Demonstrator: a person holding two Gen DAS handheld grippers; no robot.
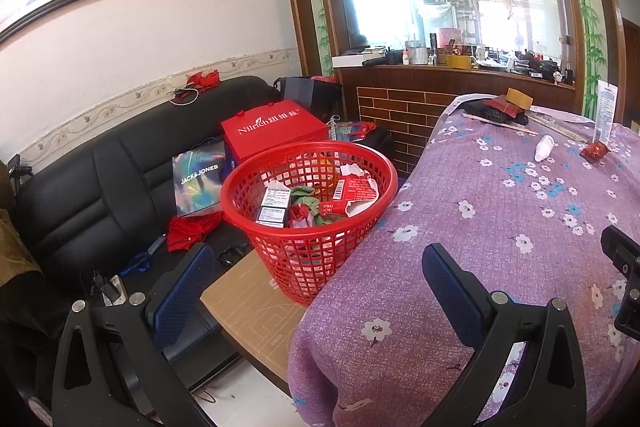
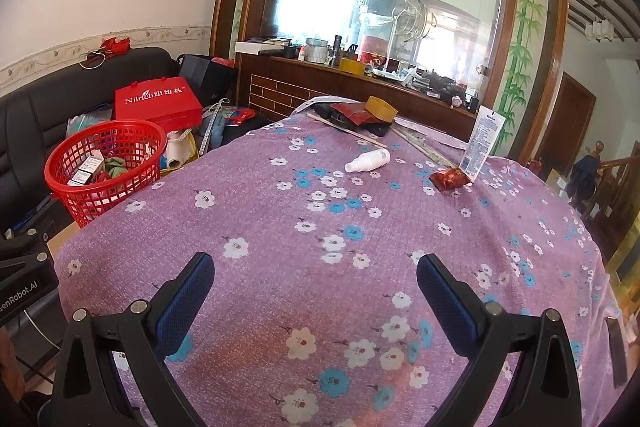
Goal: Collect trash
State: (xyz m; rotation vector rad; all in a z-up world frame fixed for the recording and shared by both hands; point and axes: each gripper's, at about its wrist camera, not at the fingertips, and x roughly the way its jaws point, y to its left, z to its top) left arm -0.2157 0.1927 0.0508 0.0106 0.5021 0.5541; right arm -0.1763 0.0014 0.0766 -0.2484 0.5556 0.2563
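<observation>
Left of desk [image 2: 280, 227]: red basket [image 1: 308, 203], "Nilrich" box [image 1: 276, 131], "JACK&JONES" bag [image 1: 198, 183]. Left gripper [image 1: 320, 279], right gripper [image 2: 316, 287]: spread, empty.

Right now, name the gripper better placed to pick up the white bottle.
Right. The right gripper is open over the tablecloth, facing the white bottle. The left gripper straddles the table edge, facing the red basket.

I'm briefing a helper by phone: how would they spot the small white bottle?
Find the table under the purple flowered cloth. The small white bottle lies on its side near the far middle, left of a crumpled red wrapper; it's the only plain white thing lying flat.
</observation>
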